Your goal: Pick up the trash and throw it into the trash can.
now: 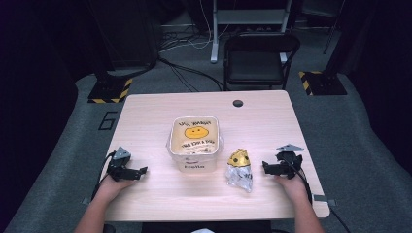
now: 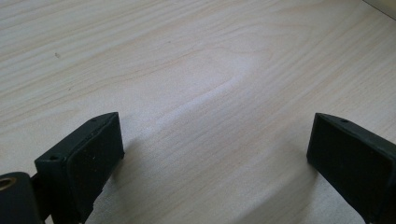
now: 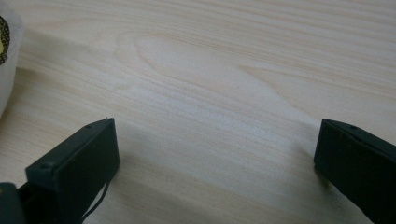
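The lettering on the white tub (image 1: 193,141) is too small to read from the high view. In the right gripper view, the picture's left edge cuts off a white wrapped object (image 3: 8,56). The bottom edge crops both forearms in the high view.

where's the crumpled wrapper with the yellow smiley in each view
High view: the wrapper lies on the table right of the white tub, between it and the right gripper.
Left gripper view: not in it; bare wood between the open jaws.
Right gripper view: a white and yellow patterned edge at the far left may be the wrapper, but I cannot tell.
Shared landmark: the pale wood grain of the table.
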A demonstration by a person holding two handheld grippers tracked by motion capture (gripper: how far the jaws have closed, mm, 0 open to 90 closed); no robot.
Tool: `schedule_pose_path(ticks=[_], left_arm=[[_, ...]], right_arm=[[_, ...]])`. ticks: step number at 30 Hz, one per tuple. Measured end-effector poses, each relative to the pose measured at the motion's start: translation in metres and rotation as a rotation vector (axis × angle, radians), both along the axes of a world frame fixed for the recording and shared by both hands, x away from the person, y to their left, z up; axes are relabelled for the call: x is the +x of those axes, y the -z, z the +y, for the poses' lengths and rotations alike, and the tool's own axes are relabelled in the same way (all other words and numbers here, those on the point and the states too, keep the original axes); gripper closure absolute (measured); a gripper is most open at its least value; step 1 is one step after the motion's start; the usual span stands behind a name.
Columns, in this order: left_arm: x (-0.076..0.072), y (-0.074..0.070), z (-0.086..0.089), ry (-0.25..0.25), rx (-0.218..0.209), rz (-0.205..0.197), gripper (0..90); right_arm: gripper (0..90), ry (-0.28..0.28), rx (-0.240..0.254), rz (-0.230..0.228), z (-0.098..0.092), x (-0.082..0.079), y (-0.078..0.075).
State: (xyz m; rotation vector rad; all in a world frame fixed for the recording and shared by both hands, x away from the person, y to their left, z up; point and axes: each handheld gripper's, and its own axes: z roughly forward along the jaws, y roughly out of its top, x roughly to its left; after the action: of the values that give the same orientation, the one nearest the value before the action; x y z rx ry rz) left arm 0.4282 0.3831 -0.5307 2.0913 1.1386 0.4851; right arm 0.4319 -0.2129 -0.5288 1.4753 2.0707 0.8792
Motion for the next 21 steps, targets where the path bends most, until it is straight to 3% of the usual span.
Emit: schedule_pose_path(ticks=[21], left_arm=[[-0.0015,-0.0003,-0.0017,-0.025,-0.003,0.010,3.4]], right_arm=[[0.0,0.005,-0.004,0.007,0.0012,-0.0012,-0.0006]])
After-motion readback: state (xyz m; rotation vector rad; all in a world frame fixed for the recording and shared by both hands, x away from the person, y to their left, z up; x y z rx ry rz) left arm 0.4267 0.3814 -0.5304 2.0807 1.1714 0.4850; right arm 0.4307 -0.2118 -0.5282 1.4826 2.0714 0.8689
